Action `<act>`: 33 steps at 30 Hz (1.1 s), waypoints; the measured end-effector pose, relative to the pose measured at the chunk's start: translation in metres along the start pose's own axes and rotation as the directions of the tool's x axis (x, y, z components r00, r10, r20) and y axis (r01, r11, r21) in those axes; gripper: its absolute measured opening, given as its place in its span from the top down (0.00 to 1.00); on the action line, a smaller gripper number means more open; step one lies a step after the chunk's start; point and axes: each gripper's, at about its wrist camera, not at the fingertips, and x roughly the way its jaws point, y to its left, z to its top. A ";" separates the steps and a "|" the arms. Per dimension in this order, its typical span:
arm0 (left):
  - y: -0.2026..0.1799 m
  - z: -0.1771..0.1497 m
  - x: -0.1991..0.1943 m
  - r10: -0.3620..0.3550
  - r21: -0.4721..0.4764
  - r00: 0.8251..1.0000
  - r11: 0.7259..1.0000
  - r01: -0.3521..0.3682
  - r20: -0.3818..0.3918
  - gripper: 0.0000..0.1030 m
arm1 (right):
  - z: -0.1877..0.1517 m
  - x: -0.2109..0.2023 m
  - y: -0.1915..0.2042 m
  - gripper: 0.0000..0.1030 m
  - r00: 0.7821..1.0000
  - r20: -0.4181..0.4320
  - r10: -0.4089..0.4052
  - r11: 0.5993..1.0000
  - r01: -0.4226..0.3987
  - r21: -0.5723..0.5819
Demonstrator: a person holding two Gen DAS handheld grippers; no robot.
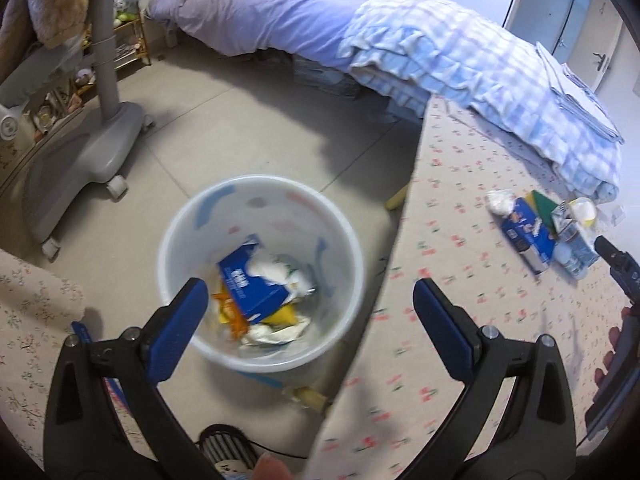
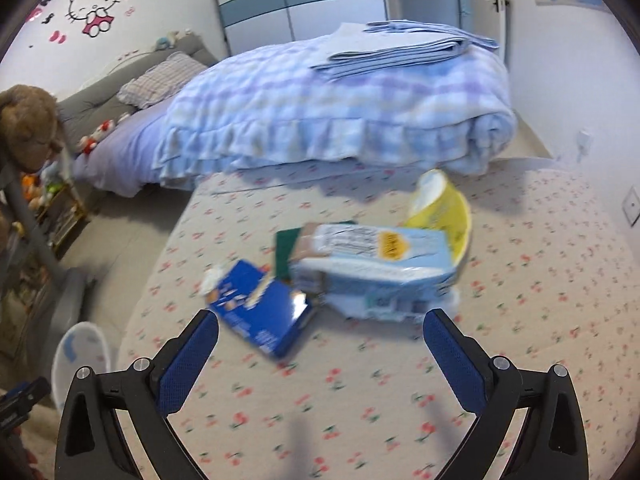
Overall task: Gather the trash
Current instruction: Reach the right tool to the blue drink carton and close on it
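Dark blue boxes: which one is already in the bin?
The blue box lying in the white bin; the other dark blue box lies on the flowered bedspread.

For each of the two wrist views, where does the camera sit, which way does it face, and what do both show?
Left wrist: behind the open left gripper, angled down at the white plastic trash bin on the floor; fingertips at the right edge.
Right wrist: behind the open right gripper, angled down at the cherry-print bedsheet.
Shared: dark blue cardboard box, light blue carton, bin, checked blanket.
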 end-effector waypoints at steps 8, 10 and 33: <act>-0.045 0.015 0.011 -0.052 0.028 0.998 0.998 0.053 -0.023 0.01 | 0.037 0.009 -0.020 0.00 0.999 -0.006 0.051 0.999 -0.051 0.015; -0.053 0.017 0.012 -0.064 0.051 0.998 0.997 0.066 -0.028 0.01 | 0.054 0.017 -0.020 0.00 0.986 -0.068 0.151 0.986 -0.155 -0.054; -0.076 0.025 0.030 -0.080 0.119 0.989 0.988 0.094 -0.121 0.01 | 0.041 0.091 -0.016 0.19 0.952 -0.306 0.004 0.833 -0.173 -0.526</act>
